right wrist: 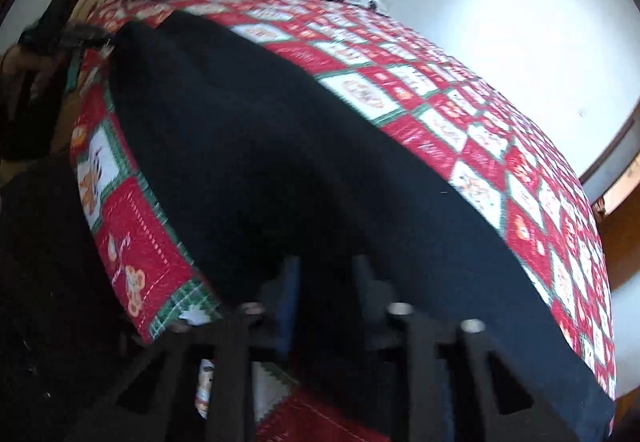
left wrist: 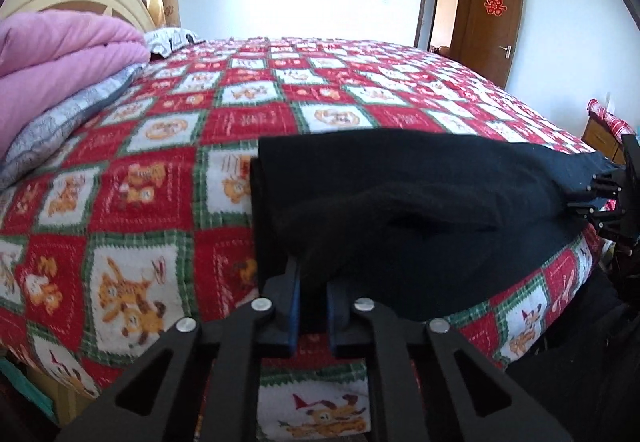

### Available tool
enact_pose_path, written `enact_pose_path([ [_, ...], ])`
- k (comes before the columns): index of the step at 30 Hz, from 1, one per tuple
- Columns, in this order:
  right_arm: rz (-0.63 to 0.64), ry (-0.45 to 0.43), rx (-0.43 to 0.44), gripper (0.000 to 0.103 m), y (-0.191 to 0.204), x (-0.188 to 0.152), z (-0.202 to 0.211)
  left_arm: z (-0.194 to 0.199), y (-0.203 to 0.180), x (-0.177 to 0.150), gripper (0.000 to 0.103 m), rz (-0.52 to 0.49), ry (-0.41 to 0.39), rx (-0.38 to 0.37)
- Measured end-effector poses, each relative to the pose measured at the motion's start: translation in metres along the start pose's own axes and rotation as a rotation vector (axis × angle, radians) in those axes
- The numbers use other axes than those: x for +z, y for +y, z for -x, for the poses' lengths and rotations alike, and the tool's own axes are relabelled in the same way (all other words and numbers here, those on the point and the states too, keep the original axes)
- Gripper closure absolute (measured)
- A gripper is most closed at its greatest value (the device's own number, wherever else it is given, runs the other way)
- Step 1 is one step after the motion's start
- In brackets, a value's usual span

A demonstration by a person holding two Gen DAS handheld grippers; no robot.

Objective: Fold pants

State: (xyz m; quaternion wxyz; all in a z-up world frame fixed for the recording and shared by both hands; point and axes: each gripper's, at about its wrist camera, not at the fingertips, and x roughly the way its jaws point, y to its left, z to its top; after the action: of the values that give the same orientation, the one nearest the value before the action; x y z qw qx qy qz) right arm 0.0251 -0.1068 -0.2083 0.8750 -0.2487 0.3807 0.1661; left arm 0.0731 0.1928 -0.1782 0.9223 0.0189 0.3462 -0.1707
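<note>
The black pants (left wrist: pixel 420 210) lie along the near edge of a bed with a red, white and green checked cover (left wrist: pixel 160 162). My left gripper (left wrist: pixel 314 282) is shut on a raised fold of the pants at their left end. My right gripper (right wrist: pixel 324 274) is shut on the other end of the pants (right wrist: pixel 280 146); it also shows at the right edge of the left wrist view (left wrist: pixel 600 198). The cloth is lifted a little between the two grips. In the right wrist view the left gripper (right wrist: pixel 80 36) shows far off, blurred.
A folded pink quilt (left wrist: pixel 60 50) on grey bedding (left wrist: pixel 60 122) lies at the bed's head by a cream headboard. An open brown door (left wrist: pixel 496 22) is at the far right. A small wooden cabinet (left wrist: pixel 600 134) stands beside the bed.
</note>
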Motion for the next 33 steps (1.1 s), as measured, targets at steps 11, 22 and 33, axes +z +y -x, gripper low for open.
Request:
enact_pose_path([
  [11,-0.058,-0.132,0.040,0.103,-0.006,0.011,0.061,0.024,0.008,0.007,0.093,-0.021,-0.080,-0.030],
  [22,0.025,-0.020,0.005,0.049,0.012,-0.001,0.013,0.005,0.018,-0.001,0.093,0.058,-0.053,-0.043],
  [33,0.067,-0.022,-0.047,0.069,0.013,-0.001,-0.001,0.003,0.019,-0.003,0.093,0.073,-0.045,-0.047],
])
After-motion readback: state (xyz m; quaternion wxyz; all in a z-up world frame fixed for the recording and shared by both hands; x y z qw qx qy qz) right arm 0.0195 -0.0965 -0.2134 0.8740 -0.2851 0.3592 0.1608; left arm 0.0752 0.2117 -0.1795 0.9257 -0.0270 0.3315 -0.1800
